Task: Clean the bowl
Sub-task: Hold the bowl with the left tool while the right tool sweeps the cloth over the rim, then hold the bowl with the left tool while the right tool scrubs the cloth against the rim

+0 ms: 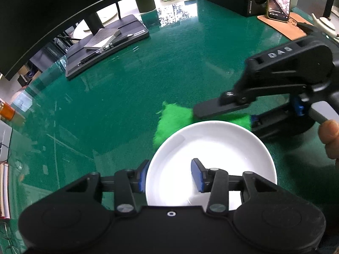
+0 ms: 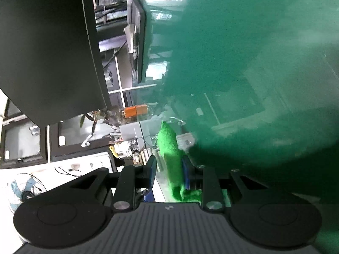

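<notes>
- The left gripper straddles the near rim of the white bowl: one blue pad sits outside the wall, the other inside, so the rim lies between them, though the inner pad shows a gap and I cannot tell whether they truly pinch.
- The right gripper has the green scouring cloth between its jaws; the cloth lies against one blue pad, with a gap to the other, so a firm clamp is uncertain.
- Only the left wrist view shows the bowl, standing on the green table, with the cloth just behind its far rim under the right gripper.
- That view also shows fingers on the handle, a closed laptop and a phone farther back.
- The right wrist view is rolled sideways: it shows the cloth edge-on, a dark monitor and the table, but no bowl.
</notes>
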A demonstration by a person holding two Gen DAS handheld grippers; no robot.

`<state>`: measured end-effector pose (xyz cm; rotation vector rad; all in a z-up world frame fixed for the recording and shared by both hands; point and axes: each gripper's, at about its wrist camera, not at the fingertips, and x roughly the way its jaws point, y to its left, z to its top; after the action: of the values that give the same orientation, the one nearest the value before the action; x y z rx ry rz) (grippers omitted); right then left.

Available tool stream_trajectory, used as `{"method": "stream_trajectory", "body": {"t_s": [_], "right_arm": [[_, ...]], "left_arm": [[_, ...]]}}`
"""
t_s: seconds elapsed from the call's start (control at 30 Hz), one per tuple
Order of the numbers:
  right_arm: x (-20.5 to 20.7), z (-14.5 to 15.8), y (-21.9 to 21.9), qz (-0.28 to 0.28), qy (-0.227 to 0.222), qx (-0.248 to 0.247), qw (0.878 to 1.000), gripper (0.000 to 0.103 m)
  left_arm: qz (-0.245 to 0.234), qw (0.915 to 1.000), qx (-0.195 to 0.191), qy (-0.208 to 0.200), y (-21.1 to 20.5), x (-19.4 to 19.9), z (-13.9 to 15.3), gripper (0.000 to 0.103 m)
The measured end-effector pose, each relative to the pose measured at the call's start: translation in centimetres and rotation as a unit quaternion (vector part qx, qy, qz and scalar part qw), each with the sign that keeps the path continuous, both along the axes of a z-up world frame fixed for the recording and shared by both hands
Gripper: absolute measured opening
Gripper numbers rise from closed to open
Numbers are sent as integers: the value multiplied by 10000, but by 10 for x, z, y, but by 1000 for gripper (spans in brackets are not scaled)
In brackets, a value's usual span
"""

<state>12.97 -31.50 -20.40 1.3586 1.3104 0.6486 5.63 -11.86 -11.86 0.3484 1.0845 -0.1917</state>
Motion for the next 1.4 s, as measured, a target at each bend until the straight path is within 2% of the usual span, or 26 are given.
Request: {"method": "stream_trajectory", "body": {"t_s": [0.1, 0.27, 0.53, 0.7, 0.87, 0.97, 1.07, 1.13, 1.3, 1.4], "right_arm": [[-4, 3, -8, 56, -39, -54, 10000, 27], [-20, -2, -34, -14, 231, 249, 9994, 27], [8, -4, 4, 61, 32, 140, 9999, 27], [-2, 2, -12, 46, -5, 53, 10000, 27], [-26, -3, -39, 17, 171, 261, 9995, 28], [-25, -6, -39, -68, 216, 304, 9993, 27], [-25, -9, -42, -280, 261, 338, 9987, 27], [-27, -8, -43, -277, 256, 316, 9988, 27], [-28, -6, -40, -222, 232, 238, 9992, 27], [-19, -3, -33, -186, 211, 120, 9995, 27]], "left_arm": [[-9, 10000, 10, -6, 0, 0, 0, 42], [-21, 10000, 15, -10, -1, 1, 0, 42], [-110, 9999, 44, -14, -2, 1, 0, 42], [-240, 9997, 7, -12, 0, 1, 0, 42], [-458, 9989, 1, 12, 1, 5, 0, 43], [-265, 9996, 39, 38, 2, 4, 2, 42], [223, 9993, -294, 14, 9, -8, 6, 44], [411, 9985, -373, 35, 12, -15, 6, 44], [375, 9990, -235, 57, 14, -17, 2, 29], [267, 9994, -211, 88, 14, -15, 3, 29]]}}
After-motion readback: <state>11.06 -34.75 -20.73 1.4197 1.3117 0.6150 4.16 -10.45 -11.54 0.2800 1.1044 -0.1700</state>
